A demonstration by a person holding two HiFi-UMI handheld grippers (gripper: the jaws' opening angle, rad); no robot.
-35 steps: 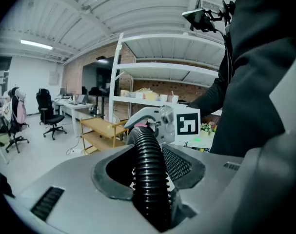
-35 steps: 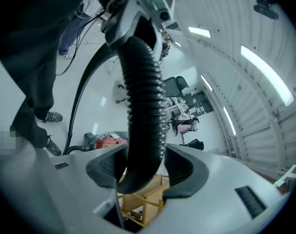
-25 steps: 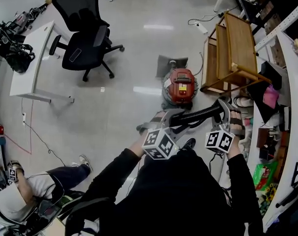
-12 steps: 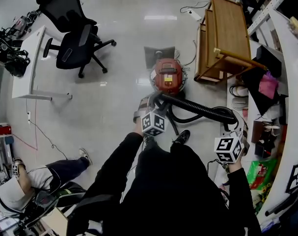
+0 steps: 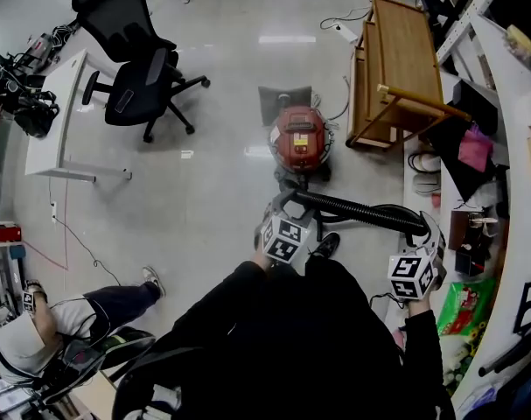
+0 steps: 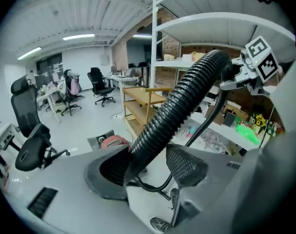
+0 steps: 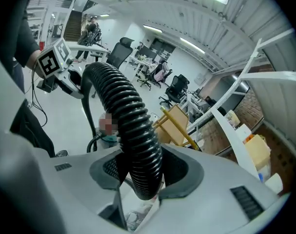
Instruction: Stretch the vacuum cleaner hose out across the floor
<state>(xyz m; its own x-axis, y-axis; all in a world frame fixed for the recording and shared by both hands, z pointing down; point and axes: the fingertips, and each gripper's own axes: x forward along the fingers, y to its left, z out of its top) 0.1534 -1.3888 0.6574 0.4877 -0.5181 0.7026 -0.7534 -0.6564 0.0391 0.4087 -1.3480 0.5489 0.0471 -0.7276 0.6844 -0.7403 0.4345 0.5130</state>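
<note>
**A:** Looking down from above, where's the hose?

**B:** The black ribbed plastic hose [image 5: 361, 206] starts just in front of the round red canister vacuum cleaner [image 5: 300, 138] and runs across to the person's right. It is strung between the two grey grippers. The left gripper [image 5: 285, 204] sits near the canister end and the right gripper [image 5: 429, 232] is over by the shelving, well apart. I'd say that spread is there to take the slack out before the hose is laid flat.

**A:** How many of each?

**B:** One vacuum, one hose, two grippers. Close by there is one black mesh office chair [image 5: 134, 68] and one light wooden shelf unit [image 5: 405, 59].

**A:** And the left gripper view?

**B:** The hose slants up between the jaws and leans on one of them, while the other pad stands off it. Those jaws have just been opening a little, so they guide the hose loosely rather than clamp it. My guess is that lets the gripper slide along it.

**A:** The right gripper view?

**B:** There is one length of hose, coming down between the jaws with both pads pressed on its ribs. That is a firm hold, probably the anchor for the pull.
</note>
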